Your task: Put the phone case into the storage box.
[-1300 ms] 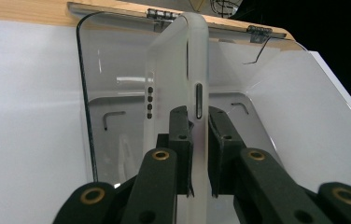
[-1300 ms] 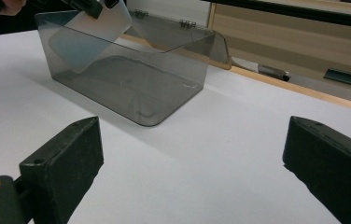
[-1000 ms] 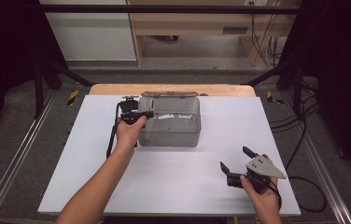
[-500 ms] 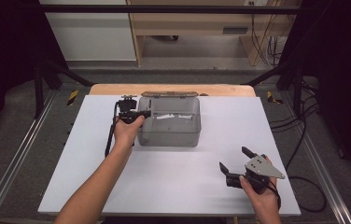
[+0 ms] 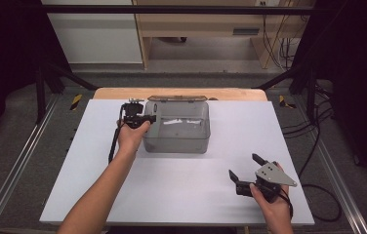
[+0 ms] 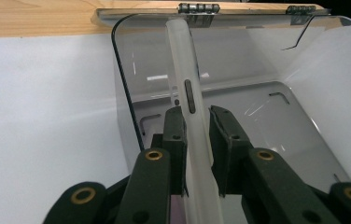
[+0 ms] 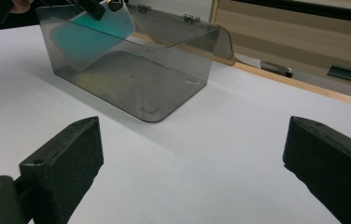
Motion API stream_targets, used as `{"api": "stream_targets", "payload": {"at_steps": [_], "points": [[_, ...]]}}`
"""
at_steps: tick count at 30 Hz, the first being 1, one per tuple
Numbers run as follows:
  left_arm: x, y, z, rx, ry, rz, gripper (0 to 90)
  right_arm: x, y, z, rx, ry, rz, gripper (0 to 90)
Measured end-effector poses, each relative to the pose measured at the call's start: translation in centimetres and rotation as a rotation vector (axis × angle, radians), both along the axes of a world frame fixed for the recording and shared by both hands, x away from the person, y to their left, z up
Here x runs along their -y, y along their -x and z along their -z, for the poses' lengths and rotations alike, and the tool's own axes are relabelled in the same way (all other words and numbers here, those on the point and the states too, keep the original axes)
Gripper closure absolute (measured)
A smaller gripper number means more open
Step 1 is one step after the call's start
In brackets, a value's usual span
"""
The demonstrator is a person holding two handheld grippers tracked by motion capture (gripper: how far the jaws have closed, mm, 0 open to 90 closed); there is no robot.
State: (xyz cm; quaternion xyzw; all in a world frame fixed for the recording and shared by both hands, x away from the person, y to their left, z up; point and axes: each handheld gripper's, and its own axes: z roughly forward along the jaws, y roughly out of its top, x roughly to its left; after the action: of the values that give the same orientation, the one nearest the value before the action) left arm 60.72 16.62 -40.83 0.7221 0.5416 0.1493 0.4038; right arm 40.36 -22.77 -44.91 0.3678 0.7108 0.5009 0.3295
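In the high view, the left gripper [image 5: 148, 118] is at the 9 o'clock wall of the smoky transparent plastic box [image 5: 176, 127], which stands on the white table [image 5: 181, 180] at 12 o'clock with its hinged lid open backward. In the left gripper view, the thin translucent whitish phone case [image 6: 190, 98] stands on its edge between the jaws, which have just been opening; the left pad touches it, the right one shows a small gap. The case's lower end is cut off. Seen through the box wall in the right gripper view, it looks teal. The right gripper [image 5: 244, 173], at 5 o'clock, is wide open and holds nothing.
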Motion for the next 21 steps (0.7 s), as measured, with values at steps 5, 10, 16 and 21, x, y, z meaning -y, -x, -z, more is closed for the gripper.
{"api": "stream_targets", "payload": {"at_steps": [5, 10, 16, 21], "points": [[0.23, -0.10, -0.02, 0.012, -0.030, 0.011, 75.8, -0.03, -0.03, 0.05, -0.003, 0.002, 0.000, 5.3], [0.30, -0.09, -0.04, 0.013, -0.047, 0.013, 75.5, -0.04, -0.04, 0.06, -0.005, 0.002, 0.001, 5.3], [0.60, 0.00, -0.14, 0.006, -0.067, -0.005, 74.0, -0.04, -0.06, 0.11, -0.010, 0.001, 0.004, 5.3], [0.92, 0.03, -0.29, -0.007, -0.095, -0.010, 73.4, -0.06, -0.09, 0.14, -0.014, 0.003, 0.003, 5.3]]}}
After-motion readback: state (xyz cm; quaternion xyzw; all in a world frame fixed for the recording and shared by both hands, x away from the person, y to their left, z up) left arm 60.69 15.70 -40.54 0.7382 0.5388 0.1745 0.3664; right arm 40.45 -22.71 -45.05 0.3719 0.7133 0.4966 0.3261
